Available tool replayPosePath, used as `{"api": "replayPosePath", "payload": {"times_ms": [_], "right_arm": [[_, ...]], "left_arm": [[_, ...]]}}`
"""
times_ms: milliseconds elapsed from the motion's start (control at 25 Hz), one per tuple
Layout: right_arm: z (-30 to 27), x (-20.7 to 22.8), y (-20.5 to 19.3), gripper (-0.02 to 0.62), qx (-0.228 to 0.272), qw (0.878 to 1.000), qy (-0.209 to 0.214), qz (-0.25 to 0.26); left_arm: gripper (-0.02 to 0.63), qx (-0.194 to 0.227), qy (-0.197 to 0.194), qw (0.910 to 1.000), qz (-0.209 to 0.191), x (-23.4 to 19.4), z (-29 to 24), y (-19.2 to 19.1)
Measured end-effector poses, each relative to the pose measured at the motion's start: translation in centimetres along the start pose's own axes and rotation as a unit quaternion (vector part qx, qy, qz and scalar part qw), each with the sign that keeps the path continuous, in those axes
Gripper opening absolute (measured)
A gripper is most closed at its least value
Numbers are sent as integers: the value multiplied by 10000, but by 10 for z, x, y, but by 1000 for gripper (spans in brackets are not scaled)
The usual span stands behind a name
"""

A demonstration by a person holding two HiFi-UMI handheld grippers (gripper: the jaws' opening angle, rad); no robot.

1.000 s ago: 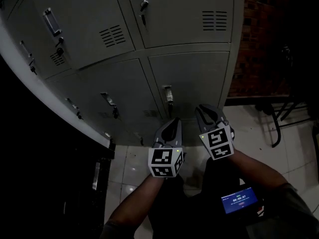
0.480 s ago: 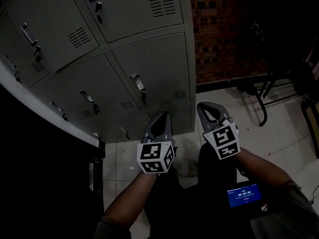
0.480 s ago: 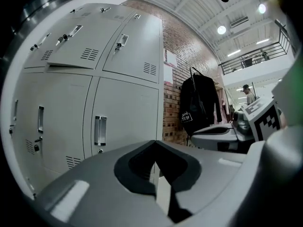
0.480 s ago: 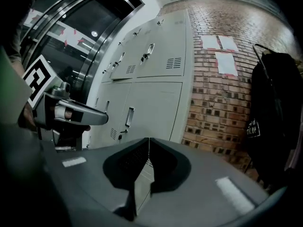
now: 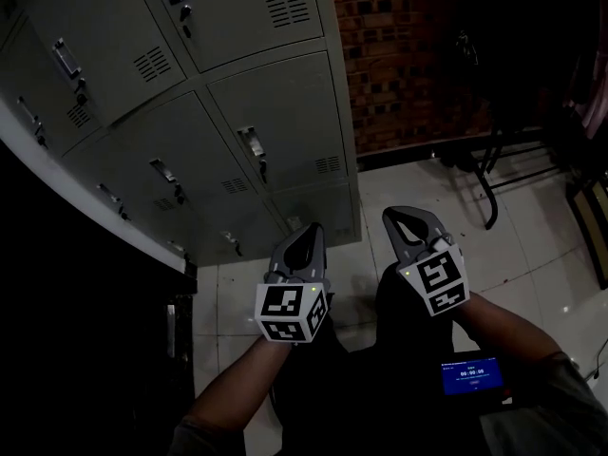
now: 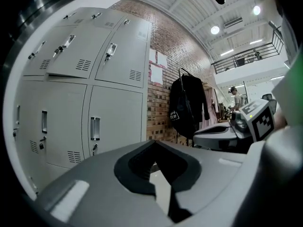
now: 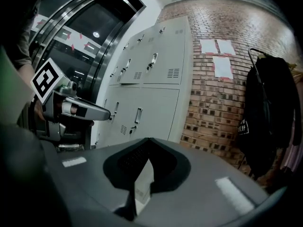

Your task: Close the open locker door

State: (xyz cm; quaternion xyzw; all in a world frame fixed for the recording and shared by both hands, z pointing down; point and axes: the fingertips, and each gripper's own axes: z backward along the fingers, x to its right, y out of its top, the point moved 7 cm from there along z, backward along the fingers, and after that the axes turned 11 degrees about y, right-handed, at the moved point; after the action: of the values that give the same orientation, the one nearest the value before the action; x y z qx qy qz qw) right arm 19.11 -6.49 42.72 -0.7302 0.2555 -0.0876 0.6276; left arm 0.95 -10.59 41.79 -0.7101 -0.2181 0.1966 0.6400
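Note:
A bank of grey metal lockers (image 5: 237, 93) fills the upper left of the head view, each door with a handle and vent slots. In the left gripper view one upper-row door (image 6: 71, 56) seems to stand slightly ajar, its lower edge proud of the row below. The same door (image 7: 130, 70) shows in the right gripper view. My left gripper (image 5: 309, 229) and right gripper (image 5: 399, 215) hang side by side over the tiled floor, short of the lockers and touching nothing. Each has its jaws shut tip to tip, with nothing between them.
A brick wall (image 5: 408, 55) adjoins the lockers on the right, with paper sheets (image 7: 220, 56) pinned to it. A black coat (image 6: 187, 103) hangs on a rack. Dark chair legs (image 5: 494, 179) stand on the pale tiles (image 5: 532, 255). A dark metal-framed opening (image 5: 76, 350) lies left.
The head view has swung right: the lockers have slid left, and more brick wall and floor show. Both grippers sit lower and farther from the lockers.

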Motion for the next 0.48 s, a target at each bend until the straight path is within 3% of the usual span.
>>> {"api": "replayPosePath", "payload": {"times_ms": [480], "right_arm": [[45, -25, 12, 9, -58, 9997, 189, 112]], "left_arm": [[2, -95, 111, 9997, 195, 2, 45, -12]]}}
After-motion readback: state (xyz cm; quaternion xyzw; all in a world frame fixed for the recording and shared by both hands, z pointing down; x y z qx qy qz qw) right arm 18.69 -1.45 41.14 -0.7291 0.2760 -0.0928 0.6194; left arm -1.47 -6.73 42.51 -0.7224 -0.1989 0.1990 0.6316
